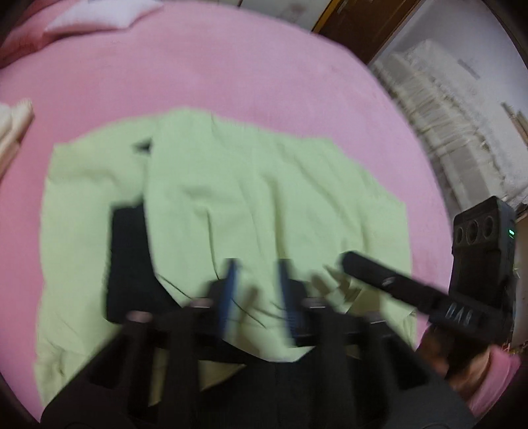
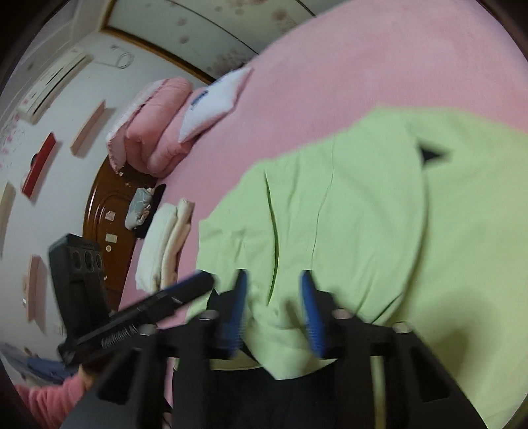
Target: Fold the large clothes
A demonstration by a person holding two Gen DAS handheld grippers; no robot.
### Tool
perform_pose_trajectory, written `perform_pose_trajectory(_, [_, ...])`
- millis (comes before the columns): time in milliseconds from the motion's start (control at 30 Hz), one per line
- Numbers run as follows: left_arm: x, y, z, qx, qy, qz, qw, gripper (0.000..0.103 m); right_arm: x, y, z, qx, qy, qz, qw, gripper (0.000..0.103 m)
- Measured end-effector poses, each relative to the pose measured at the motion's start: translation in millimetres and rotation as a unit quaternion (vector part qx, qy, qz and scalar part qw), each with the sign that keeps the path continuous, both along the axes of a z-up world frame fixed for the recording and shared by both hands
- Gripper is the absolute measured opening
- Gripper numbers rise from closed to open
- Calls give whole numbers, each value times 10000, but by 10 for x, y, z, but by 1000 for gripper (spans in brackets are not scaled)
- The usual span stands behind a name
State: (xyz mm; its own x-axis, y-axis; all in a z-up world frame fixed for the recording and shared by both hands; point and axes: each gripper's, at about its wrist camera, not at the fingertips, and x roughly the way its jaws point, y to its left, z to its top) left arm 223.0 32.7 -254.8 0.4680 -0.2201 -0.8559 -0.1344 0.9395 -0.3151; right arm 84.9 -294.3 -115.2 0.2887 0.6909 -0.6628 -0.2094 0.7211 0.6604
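Green garment [image 1: 250, 198] spread on pink bed [image 1: 231, 66], partly folded, with one long fold edge running up the middle and a dark panel [image 1: 128, 257] showing at the left of that fold. Near hem bunched and raised toward both cameras; far edge lying flat, ragged in outline. Wide bare pink sheet beyond the far edge and to the left of the cloth; pillow [image 1: 99, 16] at the far corner, well apart. In the right view, folded pink quilt [image 2: 155, 125] and pillow [image 2: 214, 99] at the head of the bed, a stack of pale folded cloth [image 2: 168, 237] near the bed's side edge, just beside the garment's [image 2: 363, 214] edge. Left tongs [image 1: 260, 293] parted moderately, blue pads [image 1: 229, 290] standing apart with green cloth between them; grip not clear through blur, so cannot tell whether pinching or merely over it. Right tongs [image 2: 275, 310] likewise parted, blue pads [image 2: 312, 316] either side of a raised bunch of hem; contact with cloth uncertain in the blur. Each pair of tongs visible in the other's view, close together at the near hem.
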Motion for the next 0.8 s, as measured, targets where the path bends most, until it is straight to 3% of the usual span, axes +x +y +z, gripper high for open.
perform_pose_trajectory(167, [-47, -167, -350, 417, 532, -73, 9977, 6, -219, 197, -439, -174, 343, -79, 9992, 12])
perform_pose_trajectory(267, [-125, -28, -511, 162, 634, 178, 9977, 5, -290, 193, -600, -431, 377, -116, 9983, 1])
perform_pose_trajectory(400, [-215, 147, -604, -240, 560, 387, 9974, 1, -361, 35, -607, -567, 110, -191, 9981, 1])
perform_pose_trajectory(500, [-263, 227, -676, -431, 594, 609, 9954, 1, -410, -173, -545, -1216, -198, -842, 9888, 1])
perform_pose_trajectory(633, [-267, 247, -747, -448, 574, 708, 9948, 1, -399, -628, -639, -1591, 150, -1878, 9691, 1])
perform_pose_trajectory(700, [-269, 200, -763, -319, 531, 699, 9956, 1, -446, -894, -638, -1234, 294, -2252, 9660, 1])
perform_pose_trajectory(800, [-307, 111, -725, -92, 493, 717, 9962, 1, -542, -998, -530, -1223, 271, -2342, 9641, 1])
